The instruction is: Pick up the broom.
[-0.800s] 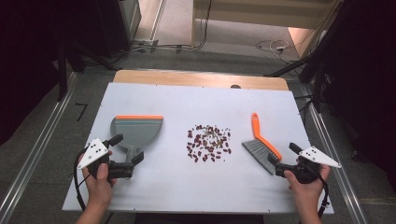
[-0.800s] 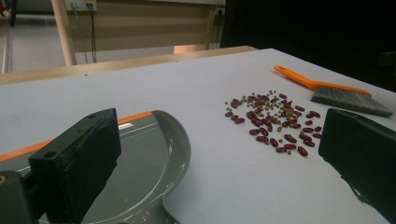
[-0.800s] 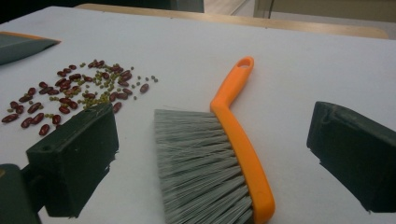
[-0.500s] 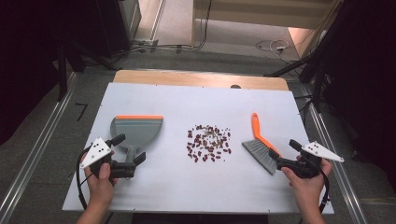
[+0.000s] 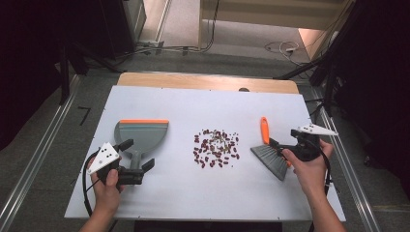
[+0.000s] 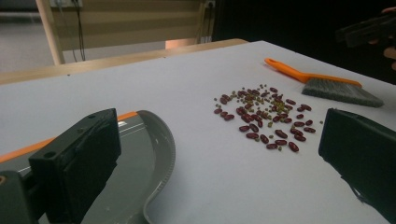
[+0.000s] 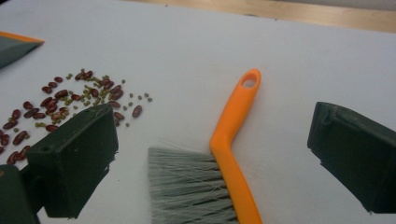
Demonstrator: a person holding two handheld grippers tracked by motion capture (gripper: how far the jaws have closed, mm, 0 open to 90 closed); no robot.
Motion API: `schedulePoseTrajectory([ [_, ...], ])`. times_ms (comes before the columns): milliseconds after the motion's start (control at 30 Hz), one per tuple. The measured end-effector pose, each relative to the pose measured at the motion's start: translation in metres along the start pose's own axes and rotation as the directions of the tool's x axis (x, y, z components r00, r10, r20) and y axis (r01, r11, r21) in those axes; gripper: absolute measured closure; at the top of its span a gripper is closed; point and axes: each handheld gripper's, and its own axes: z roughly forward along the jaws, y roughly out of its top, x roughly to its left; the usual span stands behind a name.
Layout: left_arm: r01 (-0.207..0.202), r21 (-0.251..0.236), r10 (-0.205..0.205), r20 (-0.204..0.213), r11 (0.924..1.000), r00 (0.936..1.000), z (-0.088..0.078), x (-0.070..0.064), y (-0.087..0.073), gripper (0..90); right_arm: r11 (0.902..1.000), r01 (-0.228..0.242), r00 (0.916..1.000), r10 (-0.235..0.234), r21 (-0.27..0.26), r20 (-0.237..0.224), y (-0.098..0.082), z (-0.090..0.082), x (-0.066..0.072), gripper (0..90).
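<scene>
Both grippers spread wide and holding nothing, left gripper (image 5: 137, 156) set astride the dustpan (image 5: 140, 136) handle, right gripper (image 5: 283, 143) over the brush (image 5: 269, 155), spilled beans (image 5: 216, 148) between, apparently readied for sweeping.

One dustpan (image 5: 141, 137) and one brush (image 5: 270, 153) lie on the worktop. Between them sits one heap of beans (image 5: 216, 147), too many to count. Two tongs, left tongs (image 5: 137, 160) and right tongs (image 5: 285, 145).
</scene>
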Motion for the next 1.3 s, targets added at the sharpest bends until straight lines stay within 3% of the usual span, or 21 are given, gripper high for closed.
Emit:
schedulePoseTrajectory([
  [133, -0.009, 0.021, 0.008, 0.016, 0.9998, 0.9998, 0.002, -0.002, -0.001, 0.0, 0.9977, 0.002, 1.0, -0.002, 0.067, 0.005, 0.013, 0.015, -0.004, 8.4],
  [267, -0.013, 0.028, 0.013, 0.023, 0.9995, 0.9997, 0.004, -0.003, 0.0, 0.0, 0.9875, -0.032, 0.9992, 0.028, 0.155, 0.028, 0.022, 0.033, -0.008, 14.1],
  [333, -0.015, 0.029, 0.015, 0.023, 0.9995, 0.9996, 0.005, -0.004, 0.0, 0.0, 0.9794, -0.041, 0.9986, 0.034, 0.198, 0.042, 0.025, 0.041, -0.009, 19.8],
  [400, -0.019, 0.034, 0.018, 0.024, 0.9993, 0.9996, 0.005, -0.004, 0.0, 0.0, 0.9724, -0.051, 0.9974, 0.038, 0.228, 0.062, 0.027, 0.048, -0.009, 31.9],
  [567, -0.02, 0.041, 0.019, 0.027, 0.999, 0.9995, 0.007, -0.006, -0.001, 0.0, 0.9499, -0.062, 0.9951, 0.035, 0.306, 0.092, 0.028, 0.06, -0.009, 40.3],
  [600, -0.023, 0.044, 0.022, 0.027, 0.9988, 0.9994, 0.007, -0.006, -0.001, 0.0, 0.9499, -0.062, 0.9951, 0.035, 0.306, 0.092, 0.028, 0.06, -0.009, 40.3],
  [633, -0.025, 0.046, 0.023, 0.03, 0.9986, 0.9993, 0.008, -0.006, -0.002, 0.0, 0.9395, -0.054, 0.9948, 0.022, 0.338, 0.099, 0.028, 0.063, -0.009, 46.0],
  [700, -0.026, 0.047, 0.024, 0.032, 0.9986, 0.9992, 0.009, -0.006, -0.002, 0.0, 0.9354, -0.043, 0.9955, 0.011, 0.351, 0.094, 0.027, 0.065, -0.008, 47.2],
  [767, -0.026, 0.049, 0.025, 0.033, 0.9985, 0.9991, 0.009, -0.006, -0.002, 0.0, 0.9228, -0.031, 0.9955, -0.006, 0.384, 0.095, 0.026, 0.069, -0.006, 50.3],
  [933, -0.026, 0.05, 0.025, 0.033, 0.9984, 0.9992, 0.009, -0.007, -0.002, 0.0, 0.8921, -0.098, 0.992, 0.052, 0.441, 0.115, 0.026, 0.075, -0.003, 53.8],
  [967, -0.026, 0.05, 0.024, 0.033, 0.9984, 0.9992, 0.009, -0.007, -0.002, 0.0, 0.8921, -0.098, 0.992, 0.052, 0.441, 0.115, 0.026, 0.075, -0.003, 53.8],
  [1033, -0.025, 0.052, 0.023, 0.033, 0.9983, 0.9992, 0.009, -0.007, -0.002, 0.0, 0.8819, -0.096, 0.9883, 0.03, 0.461, 0.15, 0.025, 0.079, 0.0, 53.8],
  [1133, -0.029, 0.058, 0.027, 0.033, 0.9979, 0.9991, 0.01, -0.007, -0.003, 0.0, 0.8736, -0.091, 0.9875, 0.017, 0.478, 0.156, 0.023, 0.082, 0.002, 53.7],
  [1233, -0.03, 0.06, 0.028, 0.033, 0.9978, 0.9991, 0.01, -0.007, -0.003, 0.0, 0.854, -0.085, 0.9842, -0.008, 0.513, 0.177, 0.019, 0.088, 0.006, 58.4],
  [1300, -0.03, 0.059, 0.028, 0.034, 0.9978, 0.999, 0.01, -0.007, -0.003, 0.0, 0.8575, -0.094, 0.9815, -0.006, 0.506, 0.191, 0.018, 0.088, 0.006, 60.5],
])
